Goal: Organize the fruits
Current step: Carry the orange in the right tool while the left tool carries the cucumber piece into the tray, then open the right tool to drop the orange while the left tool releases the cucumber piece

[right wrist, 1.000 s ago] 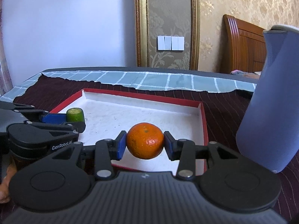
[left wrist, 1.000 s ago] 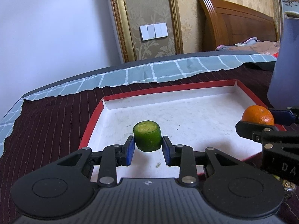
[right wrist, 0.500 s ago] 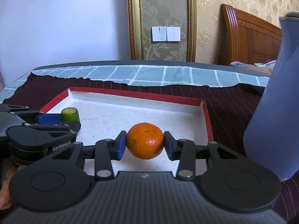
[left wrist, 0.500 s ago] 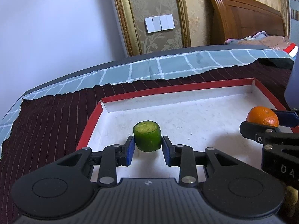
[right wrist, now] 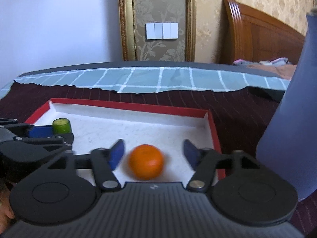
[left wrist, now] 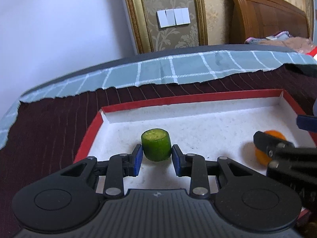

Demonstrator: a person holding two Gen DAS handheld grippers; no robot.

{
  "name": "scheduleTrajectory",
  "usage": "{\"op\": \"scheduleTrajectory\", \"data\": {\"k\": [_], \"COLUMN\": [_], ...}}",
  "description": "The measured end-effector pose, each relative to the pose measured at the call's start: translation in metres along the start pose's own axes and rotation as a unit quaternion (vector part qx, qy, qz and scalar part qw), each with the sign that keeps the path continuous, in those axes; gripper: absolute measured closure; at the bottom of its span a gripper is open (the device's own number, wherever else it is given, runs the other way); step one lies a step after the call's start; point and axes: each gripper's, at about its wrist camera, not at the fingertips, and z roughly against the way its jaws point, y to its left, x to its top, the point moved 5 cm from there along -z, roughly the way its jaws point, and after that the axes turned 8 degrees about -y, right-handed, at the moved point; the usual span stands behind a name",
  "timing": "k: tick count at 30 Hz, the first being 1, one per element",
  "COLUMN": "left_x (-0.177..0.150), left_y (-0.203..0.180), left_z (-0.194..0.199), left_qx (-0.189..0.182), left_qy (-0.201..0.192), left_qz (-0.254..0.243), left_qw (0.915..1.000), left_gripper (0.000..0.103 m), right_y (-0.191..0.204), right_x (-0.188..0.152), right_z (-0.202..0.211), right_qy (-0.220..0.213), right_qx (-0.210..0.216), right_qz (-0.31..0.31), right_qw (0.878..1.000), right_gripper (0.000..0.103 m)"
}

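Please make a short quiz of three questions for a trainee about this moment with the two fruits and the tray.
1. True or false: the right gripper is clamped on the orange.
2. Which fruit sits between the fingers of the left gripper? A) orange B) green fruit piece C) none
3. Fill in: both fruits are over the white inside of the red-rimmed ____.

Key
1. False: its fingers stand wide apart from the orange.
2. B
3. tray
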Motion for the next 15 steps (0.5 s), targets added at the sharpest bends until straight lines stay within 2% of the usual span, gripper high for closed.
{"op": "scheduleTrajectory", "data": {"k": [3, 5, 6, 7, 10, 13, 15], "left_x": [-0.001, -0.002, -0.002, -0.002, -0.002, -0.003, -0.007], "left_y": [0.000, 0.000, 0.000, 0.001, 0.009, 0.023, 0.035], "left_z": [0.001, 0.004, 0.006, 0.009, 0.024, 0.050, 0.071], "left_qx": [0.005, 0.014, 0.017, 0.020, 0.024, 0.031, 0.032], "left_qy": [0.002, -0.001, -0.002, -0.004, -0.018, -0.042, -0.057], "left_qz": [-0.002, -0.011, -0.013, -0.013, 0.001, 0.016, 0.032], "left_qw": [1.0000, 0.9998, 0.9998, 0.9997, 0.9995, 0.9985, 0.9973], "left_gripper": [0.072, 0.072, 0.071, 0.065, 0.046, 0.034, 0.032], "right_y": [0.000, -0.002, -0.004, -0.006, -0.011, -0.014, -0.018], "right_x": [0.000, 0.001, 0.002, 0.002, 0.001, -0.002, -0.007], "right_z": [0.004, 0.009, 0.013, 0.017, 0.031, 0.046, 0.060], "right_qy": [-0.005, -0.008, -0.010, -0.012, -0.015, 0.000, 0.005], "right_qx": [-0.003, -0.001, -0.002, -0.006, -0.036, -0.037, -0.025], "right_qz": [0.003, -0.010, -0.018, -0.025, -0.039, -0.055, -0.069], "right_qw": [1.000, 1.000, 1.000, 1.000, 0.998, 0.998, 0.997], "right_gripper": [0.026, 0.018, 0.009, 0.001, 0.000, 0.000, 0.000]}}
